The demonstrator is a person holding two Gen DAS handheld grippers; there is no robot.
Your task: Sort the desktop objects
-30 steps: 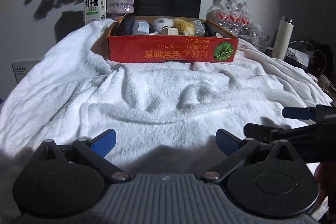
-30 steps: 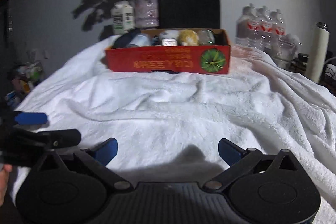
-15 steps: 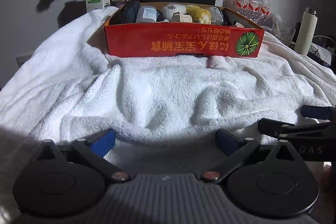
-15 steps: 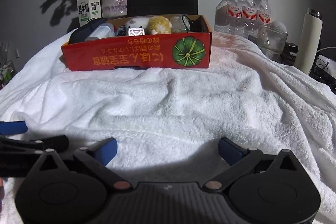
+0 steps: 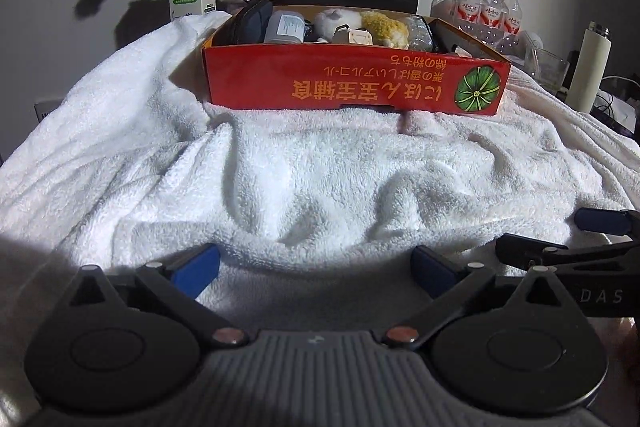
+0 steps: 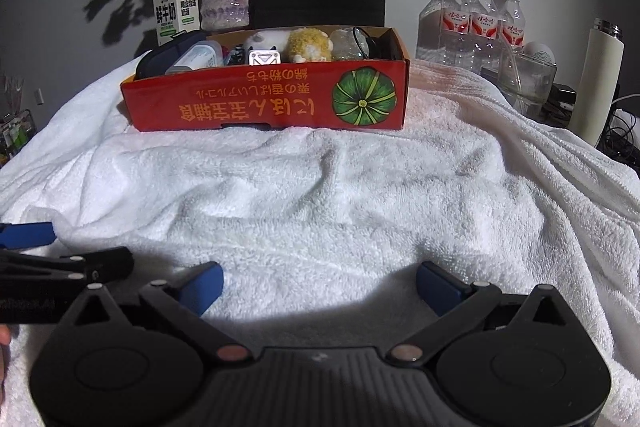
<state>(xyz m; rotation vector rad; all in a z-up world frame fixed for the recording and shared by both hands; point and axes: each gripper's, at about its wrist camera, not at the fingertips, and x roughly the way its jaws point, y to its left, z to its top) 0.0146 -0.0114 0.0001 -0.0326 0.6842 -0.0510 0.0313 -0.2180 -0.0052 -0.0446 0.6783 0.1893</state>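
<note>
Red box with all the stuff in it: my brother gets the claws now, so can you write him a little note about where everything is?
Left claw: open, holding nothing, low over the white fluffy towel.
Right claw: open, holding nothing, beside the left one.
The red cardboard box with the green pumpkin picture sits on the towel straight ahead. Inside are a dark blue pouch, a white plush toy, a yellow fuzzy toy and other small items that are hard to make out.
Done: nothing lies loose on the towel in view.
Left: whether more sorting is needed cannot be told from here.
</note>
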